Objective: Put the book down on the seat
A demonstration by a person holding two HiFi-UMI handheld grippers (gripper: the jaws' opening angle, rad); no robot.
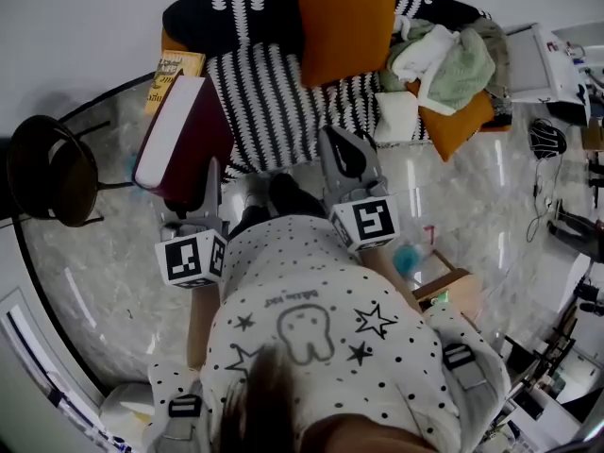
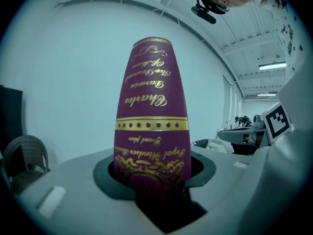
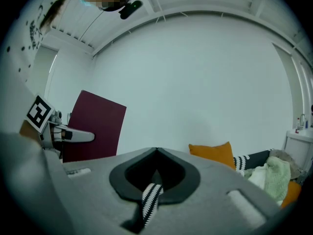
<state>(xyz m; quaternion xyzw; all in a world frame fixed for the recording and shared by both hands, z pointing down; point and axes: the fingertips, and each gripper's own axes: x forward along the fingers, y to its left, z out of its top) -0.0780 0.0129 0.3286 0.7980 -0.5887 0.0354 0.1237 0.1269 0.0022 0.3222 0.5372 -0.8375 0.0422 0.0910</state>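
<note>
Left gripper (image 2: pixel 151 174): clamped on thick hardback book (image 1: pixel 182 135), maroon spine upright between jaws, gold embossed script.
Right gripper (image 3: pixel 156 152): pinched together, empty.

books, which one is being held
The dark red book, clamped in the left gripper; the yellow book lies flat beside the striped blanket.

A lab-like hall (strip lights (image 2: pixel 273 65), cluttered desk (image 2: pixel 242 132)) holding a lounge corner: striped sofa (image 1: pixel 274 92), orange cushions (image 1: pixel 344 17).
</note>
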